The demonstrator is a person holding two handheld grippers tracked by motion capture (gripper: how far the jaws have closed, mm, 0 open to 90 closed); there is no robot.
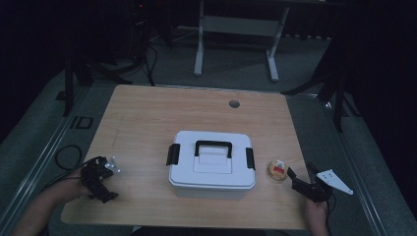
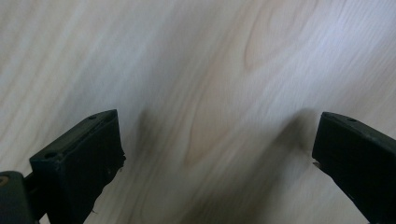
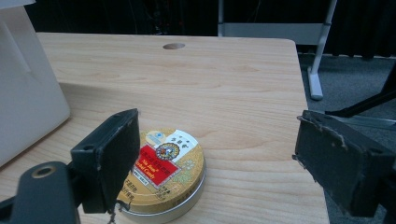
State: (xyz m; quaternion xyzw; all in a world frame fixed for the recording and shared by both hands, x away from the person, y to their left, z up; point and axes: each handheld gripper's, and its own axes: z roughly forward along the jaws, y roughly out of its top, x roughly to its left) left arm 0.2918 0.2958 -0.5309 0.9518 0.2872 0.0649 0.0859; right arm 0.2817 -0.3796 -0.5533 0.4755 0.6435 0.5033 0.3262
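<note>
Pale wooden table (image 1: 147,118) in dark room

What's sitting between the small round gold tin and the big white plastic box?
Nothing: bare wooden table separates tin and box, seen in the right gripper view.

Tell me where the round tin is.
In the high view, the round tin lies on the table's right side, between the white box and the right gripper.
</note>
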